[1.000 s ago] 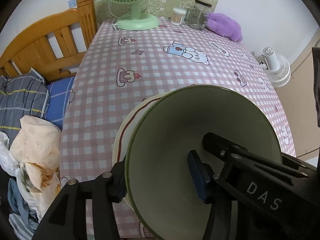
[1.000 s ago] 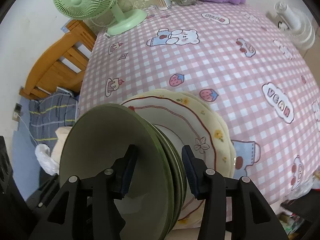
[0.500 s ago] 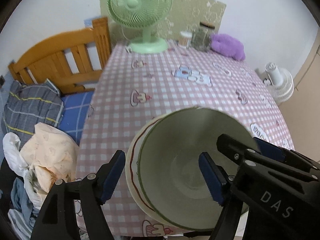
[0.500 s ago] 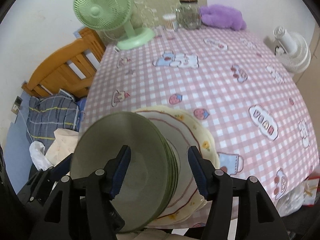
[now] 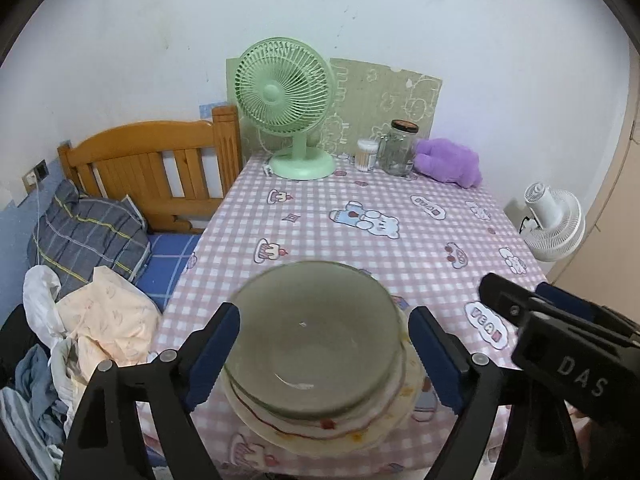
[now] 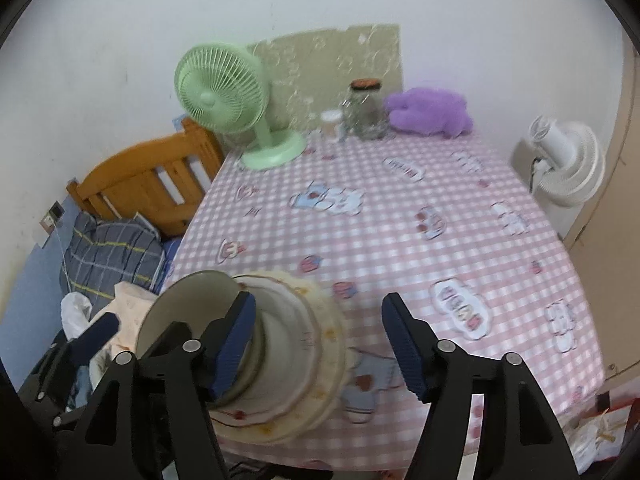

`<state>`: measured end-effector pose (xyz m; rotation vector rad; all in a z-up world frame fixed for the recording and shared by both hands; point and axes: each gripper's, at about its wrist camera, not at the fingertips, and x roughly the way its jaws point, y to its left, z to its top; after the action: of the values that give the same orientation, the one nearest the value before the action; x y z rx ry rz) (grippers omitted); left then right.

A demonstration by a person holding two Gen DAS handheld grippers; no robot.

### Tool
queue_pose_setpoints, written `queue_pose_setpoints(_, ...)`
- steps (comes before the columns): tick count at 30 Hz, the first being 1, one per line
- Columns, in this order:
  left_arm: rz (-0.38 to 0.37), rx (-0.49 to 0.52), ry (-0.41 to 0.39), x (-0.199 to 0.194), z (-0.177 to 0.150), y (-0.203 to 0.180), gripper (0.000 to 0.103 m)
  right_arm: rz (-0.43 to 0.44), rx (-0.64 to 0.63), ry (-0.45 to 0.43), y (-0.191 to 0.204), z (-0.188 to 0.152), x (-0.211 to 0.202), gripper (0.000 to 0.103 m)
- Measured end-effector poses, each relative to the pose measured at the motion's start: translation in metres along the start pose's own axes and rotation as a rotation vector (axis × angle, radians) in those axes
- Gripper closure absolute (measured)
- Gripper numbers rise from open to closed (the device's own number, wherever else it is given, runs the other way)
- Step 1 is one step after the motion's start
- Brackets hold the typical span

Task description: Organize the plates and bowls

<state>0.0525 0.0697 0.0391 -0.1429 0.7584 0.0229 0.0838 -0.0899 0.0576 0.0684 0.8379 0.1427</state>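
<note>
Left tongs (image 5: 324, 354): spread wide, nothing between the blue pads; one pad sits on each side of the stack without touching it.
Right tongs (image 6: 318, 346): also spread wide and empty; the left-hand pad overlaps the stack in the right wrist view, contact cannot be told.
Green bowl (image 5: 314, 338): topmost piece, upright, mouth up, interior bare; blurred in both views.
Bowl stack: in the right wrist view the green bowl (image 6: 188, 312) appears to sit in further bowls nested beneath it; count cannot be told.
Plates (image 5: 320, 432): cream, scalloped rim with a red line and small flower prints; they lie under the bowls and project past them on all sides.
Location: stack stands at the near left corner of the table (image 5: 400, 248), close to the front edge.
Table cover: pink and white check with cartoon prints.
Far edge of table: green desk fan (image 5: 282, 98), cotton swab tub (image 5: 367, 155), glass jar (image 5: 398, 148), purple plush (image 5: 450, 162).
Off table, left: wooden bed frame (image 5: 152, 164), grey plaid pillow (image 5: 86, 236), heap of clothes (image 5: 100, 328).
Off table, right: white fan (image 5: 554, 222).
</note>
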Motion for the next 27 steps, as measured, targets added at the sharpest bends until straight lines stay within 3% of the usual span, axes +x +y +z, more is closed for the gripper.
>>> queue_pose_setpoints(4,0.008,-0.018,-0.027,-0.010,-0.017,-0.015,0.010,-0.027,-0.016,-0.056,-0.028,-0.014,-0.020,0.029)
queue_pose_setpoints(15,0.020,-0.032,-0.094,-0.020,-0.075,-0.040,0.008,-0.090,-0.111,-0.178,-0.074,-0.070,-0.040,0.025)
queue_pose_setpoints(27,0.019,-0.025,-0.129,-0.022,-0.108,-0.051,0.007,-0.091,-0.123,-0.204,-0.085,-0.111,-0.039,0.025)
